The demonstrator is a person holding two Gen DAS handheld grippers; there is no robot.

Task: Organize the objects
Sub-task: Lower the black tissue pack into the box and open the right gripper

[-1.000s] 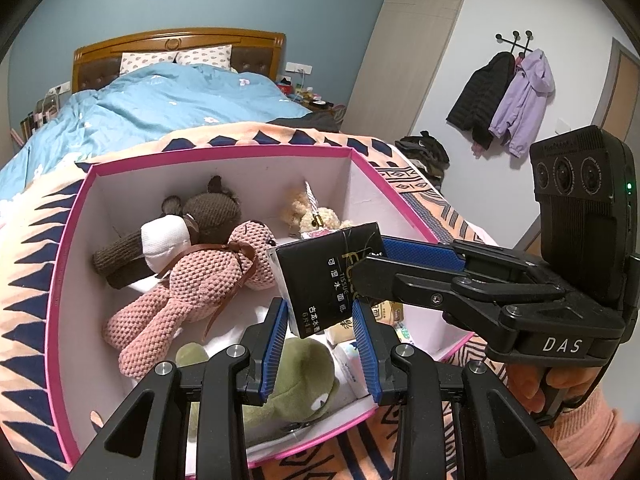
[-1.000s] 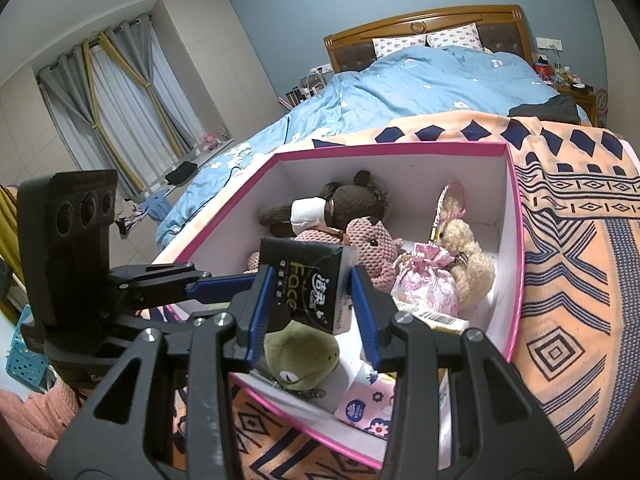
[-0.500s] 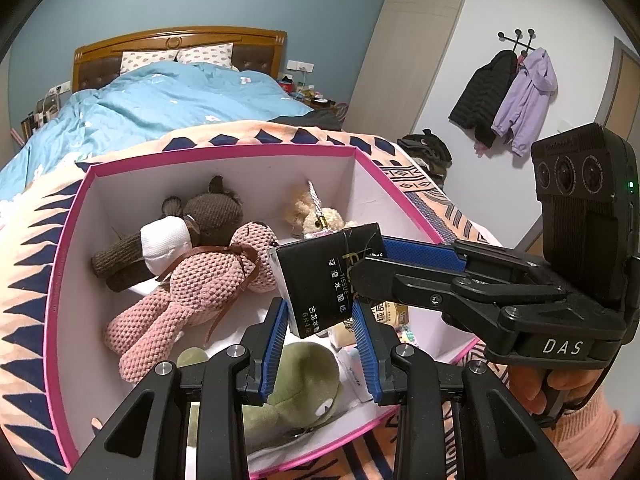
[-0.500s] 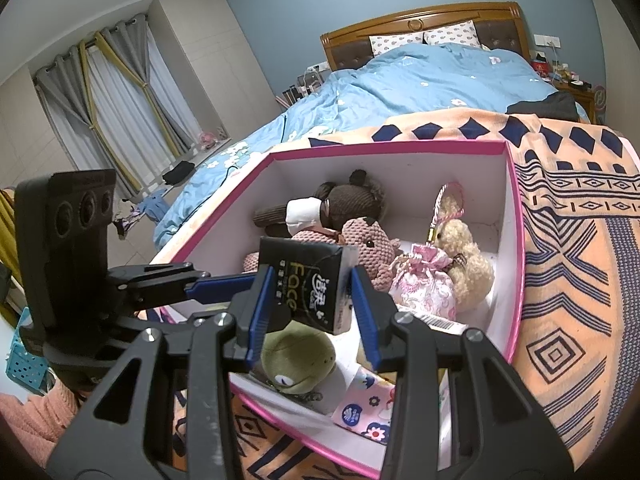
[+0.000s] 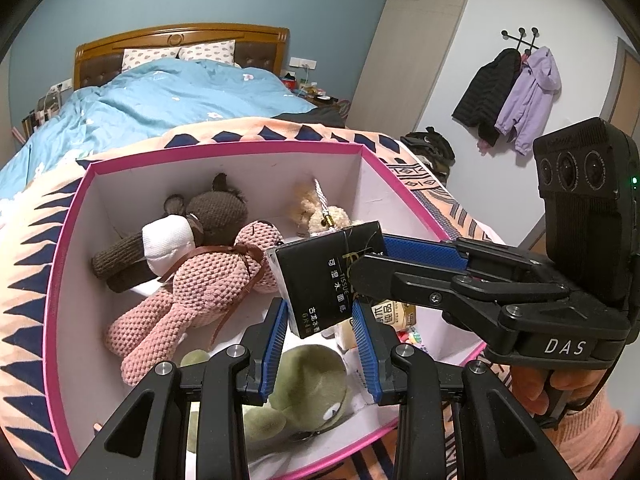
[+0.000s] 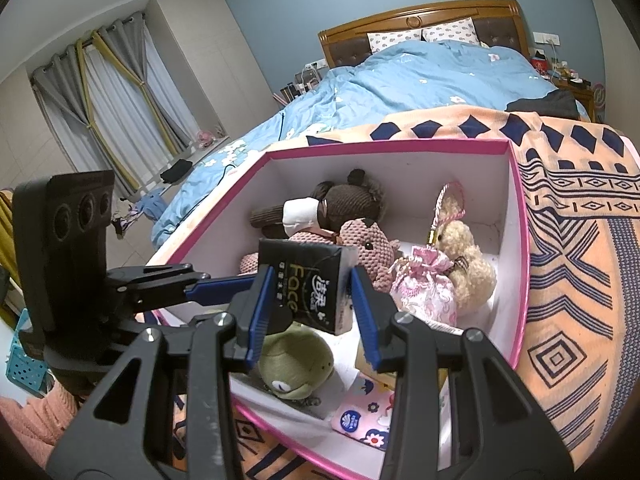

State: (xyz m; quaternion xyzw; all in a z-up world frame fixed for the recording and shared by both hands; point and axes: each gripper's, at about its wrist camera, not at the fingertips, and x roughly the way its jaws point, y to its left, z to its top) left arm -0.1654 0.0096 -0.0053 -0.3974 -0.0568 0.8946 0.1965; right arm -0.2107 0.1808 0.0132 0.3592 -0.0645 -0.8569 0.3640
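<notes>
Bedroom, blue walls; bed (image 5: 168, 92) with blue duvet and patterned orange blanket (image 6: 572, 248) carrying one pink-rimmed white box (image 5: 224, 148). Contents: brown knit bear (image 5: 192, 224), pink knit bunny (image 5: 200, 280), cream bear (image 6: 468, 264), pink drawstring pouch (image 6: 428, 288), green plush frog (image 6: 296, 360), small packets at the near wall. Black tissue pack (image 6: 308, 284): suspended above the box, my right fingers (image 6: 311, 311) clamped on its sides. My left fingers (image 5: 320, 344): closed as far as they go, beneath the pack's lower corner, contact uncertain.
</notes>
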